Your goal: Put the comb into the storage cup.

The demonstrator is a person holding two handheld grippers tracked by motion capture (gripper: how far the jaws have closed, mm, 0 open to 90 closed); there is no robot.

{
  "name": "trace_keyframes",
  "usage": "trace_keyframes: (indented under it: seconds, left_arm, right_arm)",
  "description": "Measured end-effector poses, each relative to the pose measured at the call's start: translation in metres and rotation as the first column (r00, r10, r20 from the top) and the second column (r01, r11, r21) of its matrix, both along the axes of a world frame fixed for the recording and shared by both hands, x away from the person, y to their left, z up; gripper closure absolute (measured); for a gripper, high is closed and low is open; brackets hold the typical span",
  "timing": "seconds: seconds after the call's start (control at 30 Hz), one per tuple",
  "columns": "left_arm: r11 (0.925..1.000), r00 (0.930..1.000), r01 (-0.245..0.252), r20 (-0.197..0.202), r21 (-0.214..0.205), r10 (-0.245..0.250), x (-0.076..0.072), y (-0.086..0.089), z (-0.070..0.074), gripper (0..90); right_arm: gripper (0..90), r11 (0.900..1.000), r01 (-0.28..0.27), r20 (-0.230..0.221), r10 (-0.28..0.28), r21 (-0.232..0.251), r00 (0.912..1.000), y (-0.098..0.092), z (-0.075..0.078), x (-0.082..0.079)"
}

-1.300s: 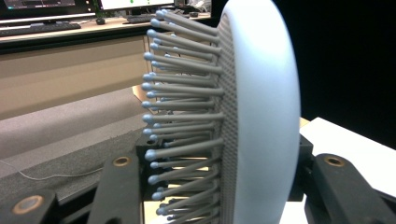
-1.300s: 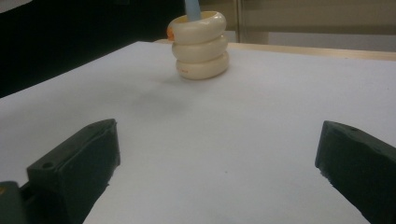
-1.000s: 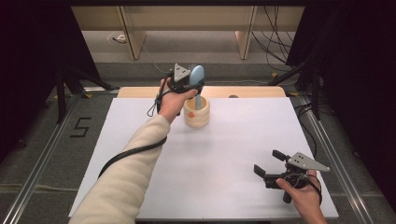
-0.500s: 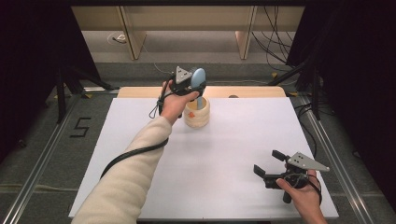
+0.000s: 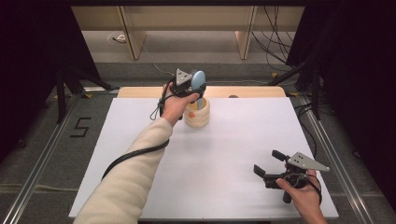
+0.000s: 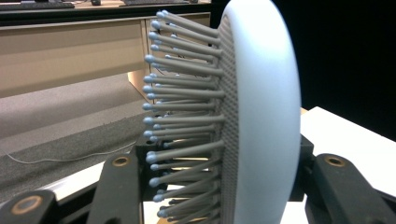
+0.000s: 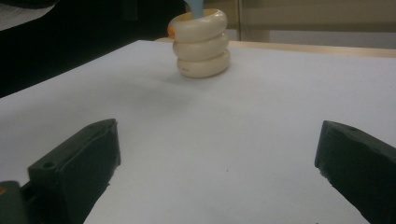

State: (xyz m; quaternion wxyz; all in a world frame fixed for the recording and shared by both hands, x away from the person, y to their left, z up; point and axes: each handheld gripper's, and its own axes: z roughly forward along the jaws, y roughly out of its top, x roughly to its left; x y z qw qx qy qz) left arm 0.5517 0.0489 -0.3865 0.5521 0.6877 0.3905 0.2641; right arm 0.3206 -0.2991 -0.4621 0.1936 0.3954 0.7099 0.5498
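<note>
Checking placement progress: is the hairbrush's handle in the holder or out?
In. The light-blue hairbrush stands upright, its handle reaching down into the cream ringed holder, the left gripper shut on its head.

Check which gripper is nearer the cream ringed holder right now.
Left. The left gripper is right above the cream ringed holder, shut on the hairbrush whose handle dips into it. The right gripper sits open at the table's near right corner, far off.

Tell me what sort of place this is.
Probably a lab recording rig: a white table ringed by black curtains, loose cables on the floor behind, and a floor marking "5".
</note>
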Motion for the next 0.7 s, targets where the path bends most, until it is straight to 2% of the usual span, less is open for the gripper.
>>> trace_keyframes:
  seconds: [0.7]
  left_arm:
    - [0.9995,0.9992,-0.021,-0.033,-0.022,0.021,0.002,0.003,-0.012,47.5]
  right_arm:
    - [1.3,1.0,-0.004,-0.003,0.004,-0.003,1.0,0.0,0.0,0.0]
